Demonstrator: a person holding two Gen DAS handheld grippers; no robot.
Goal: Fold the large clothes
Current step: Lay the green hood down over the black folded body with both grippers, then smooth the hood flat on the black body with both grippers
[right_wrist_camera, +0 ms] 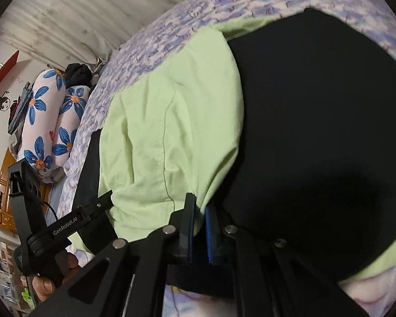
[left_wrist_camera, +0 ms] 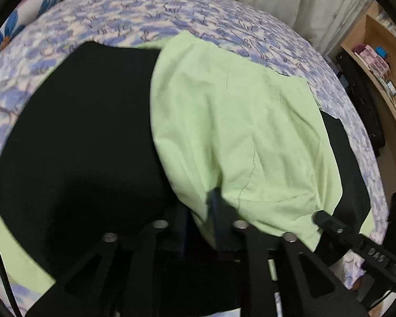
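I see the large garment (left_wrist_camera: pixel 232 132) lying on the bed: a pale green layer folded over a broad black part (left_wrist_camera: pixel 79 137), the green covering the right half in the left wrist view and the left half in the right wrist view (right_wrist_camera: pixel 166 132). A thin strip of green also shows past the black cloth's near edge.

My left gripper (left_wrist_camera: pixel 213 206) sits at the near edge of the green layer. Its jaws stand close together with green fabric bunched between them, so I read it as pinching the cloth. My right gripper (right_wrist_camera: pixel 198 211) does likewise: its two blue-faced fingers (right_wrist_camera: pixel 210 235) are nearly pressed together on the green hem, right where green meets black. In the right wrist view the left gripper's black body comes in from the lower left, its tip touching the same green edge, with a hand (right_wrist_camera: pixel 52 277) around its handle.

Under the garment lies a purple-flowered bedspread (left_wrist_camera: pixel 145 8). Blue-flowered pillows (right_wrist_camera: pixel 47 121) lie at the head of the bed, a pale curtain (right_wrist_camera: pixel 92 5) hangs behind, and a wooden shelf (left_wrist_camera: pixel 382 60) stands to the side.
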